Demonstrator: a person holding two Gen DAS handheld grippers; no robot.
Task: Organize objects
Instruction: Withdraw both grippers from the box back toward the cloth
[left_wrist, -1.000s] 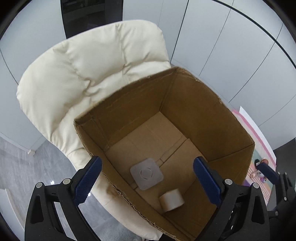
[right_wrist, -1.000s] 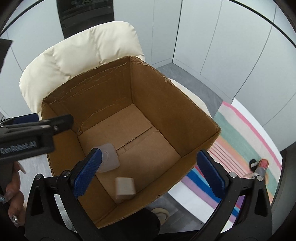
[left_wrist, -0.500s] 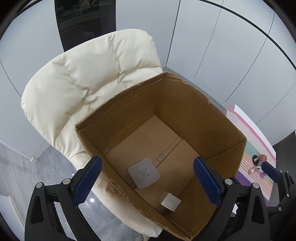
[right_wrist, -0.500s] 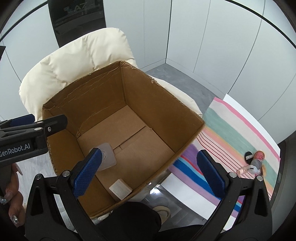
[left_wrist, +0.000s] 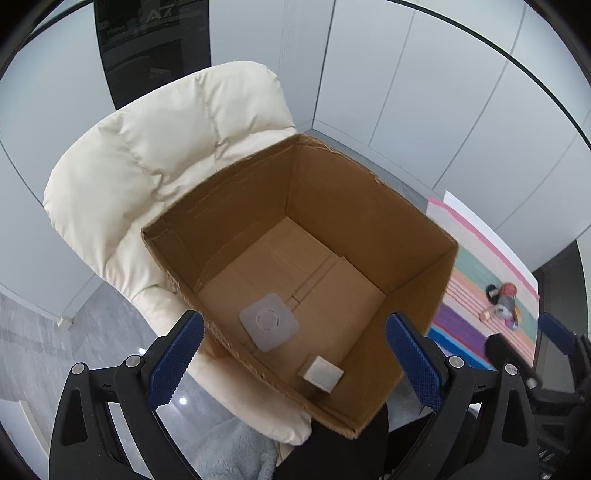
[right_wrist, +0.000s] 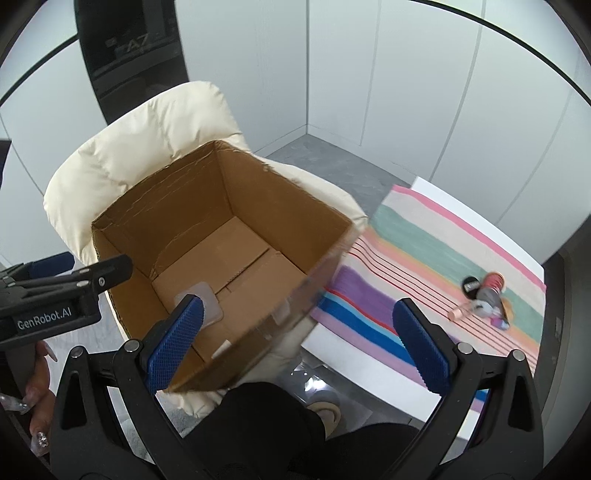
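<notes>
An open cardboard box (left_wrist: 406, 236) (right_wrist: 258, 192) rests on a cream padded chair (left_wrist: 155, 155) (right_wrist: 147, 140). On its floor lie a flat grey square pad (left_wrist: 268, 322) (right_wrist: 201, 299) and a small pale cube (left_wrist: 320, 373). My left gripper (left_wrist: 295, 354) hovers above the box's near rim, open and empty. My right gripper (right_wrist: 301, 345) is open too, over the box's right corner and a striped mat (right_wrist: 424, 258). A small pile of items (right_wrist: 484, 295) (left_wrist: 500, 302), a dark bottle and a black disc among them, lies on the mat.
White wall panels (left_wrist: 424, 92) and a dark glass panel (left_wrist: 147, 44) stand behind the chair. The floor is grey tile (left_wrist: 55, 350). A person's dark-clothed legs (right_wrist: 288, 424) and a hand (right_wrist: 37, 387) holding the left gripper show at the bottom.
Both grippers have pulled back and up from the box. The right view has swung right, showing more of the striped mat. The pale cube came to rest near the box's front wall.
</notes>
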